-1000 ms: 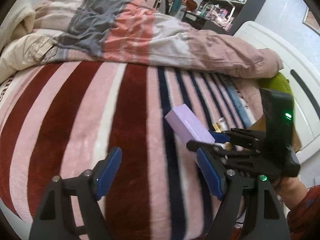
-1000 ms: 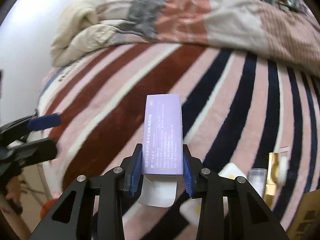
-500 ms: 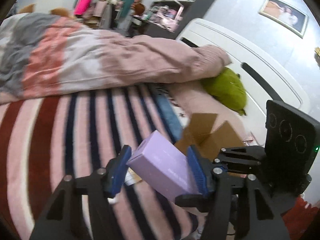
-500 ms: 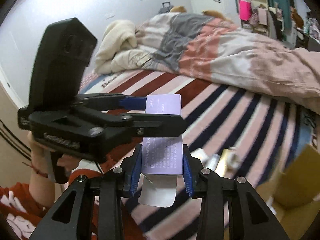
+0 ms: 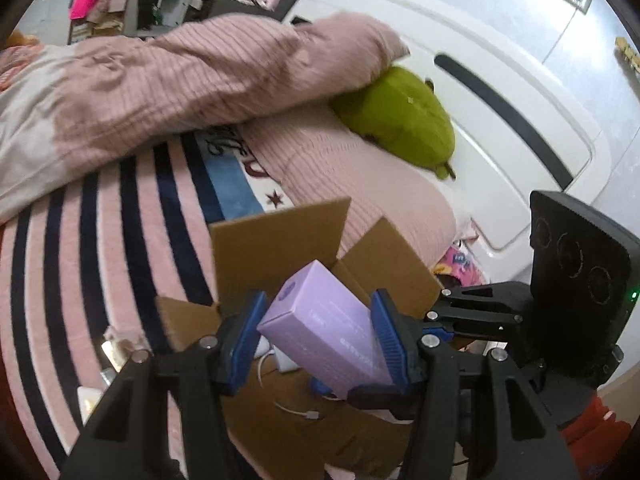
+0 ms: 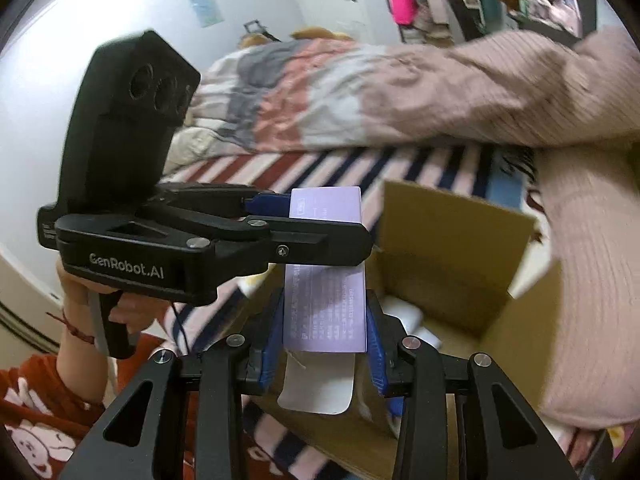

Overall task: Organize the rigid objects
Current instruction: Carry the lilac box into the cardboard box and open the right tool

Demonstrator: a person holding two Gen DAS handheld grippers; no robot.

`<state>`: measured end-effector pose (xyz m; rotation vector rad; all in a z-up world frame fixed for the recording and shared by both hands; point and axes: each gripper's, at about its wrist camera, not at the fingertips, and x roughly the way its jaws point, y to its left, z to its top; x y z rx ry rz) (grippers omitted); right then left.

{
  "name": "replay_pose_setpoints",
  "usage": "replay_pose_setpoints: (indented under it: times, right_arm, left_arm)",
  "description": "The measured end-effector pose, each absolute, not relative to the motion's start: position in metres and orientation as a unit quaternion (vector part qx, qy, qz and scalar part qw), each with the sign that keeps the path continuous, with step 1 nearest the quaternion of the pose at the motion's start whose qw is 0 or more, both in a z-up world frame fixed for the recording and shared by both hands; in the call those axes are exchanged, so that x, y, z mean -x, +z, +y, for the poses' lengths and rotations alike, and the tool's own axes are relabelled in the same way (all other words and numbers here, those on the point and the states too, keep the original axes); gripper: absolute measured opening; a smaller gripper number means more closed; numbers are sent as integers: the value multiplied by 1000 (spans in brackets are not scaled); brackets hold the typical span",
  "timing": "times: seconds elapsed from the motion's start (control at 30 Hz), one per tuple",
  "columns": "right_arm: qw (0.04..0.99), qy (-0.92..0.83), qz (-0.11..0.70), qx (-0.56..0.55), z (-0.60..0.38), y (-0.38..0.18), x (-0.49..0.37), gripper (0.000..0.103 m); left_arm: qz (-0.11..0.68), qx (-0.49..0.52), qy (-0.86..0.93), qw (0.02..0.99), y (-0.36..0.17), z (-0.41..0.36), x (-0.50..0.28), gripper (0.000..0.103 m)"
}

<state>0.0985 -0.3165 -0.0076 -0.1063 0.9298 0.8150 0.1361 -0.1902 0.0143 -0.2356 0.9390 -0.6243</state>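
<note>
A lilac carton [image 5: 328,336] is held over an open cardboard box [image 5: 280,248] on the striped bed. Both grippers are closed on it. My left gripper [image 5: 316,340] clamps its far end between blue pads; in the right wrist view that gripper [image 6: 320,224] crosses the carton's upper part. My right gripper [image 6: 324,320] is shut on the carton's [image 6: 326,300] near end, whose white flap hangs open. In the left wrist view the right gripper [image 5: 400,384] comes in from the right. The box's [image 6: 452,248] inside holds white items and a cable.
A pink ribbed duvet [image 5: 168,80] lies across the bed behind the box. A green plush [image 5: 400,116] rests against the white headboard [image 5: 500,92]. Small bottles and packets [image 5: 108,356] lie on the striped blanket [image 5: 80,240] left of the box. Shelves stand at the far wall.
Both grippers have carried the carton rightward from over the striped blanket to above the open cardboard box. The left gripper, open a second ago, has closed on the carton's far end.
</note>
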Motion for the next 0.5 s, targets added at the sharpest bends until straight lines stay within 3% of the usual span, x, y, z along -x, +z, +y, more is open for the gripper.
replay_pose_setpoints:
  times: [0.17, 0.3, 0.5]
  right_arm:
    - [807, 363, 462, 59, -325, -21, -105, 33]
    - [810, 335, 475, 79, -324, -25, -107, 34]
    - [813, 330, 471, 90, -317, -24, -104, 58]
  left_arm:
    - [468, 76, -282, 834, 3, -207, -140, 52]
    - [467, 63, -275, 838, 3, -207, -136, 65]
    - [445, 74, -253, 856, 19, -174, -123, 71]
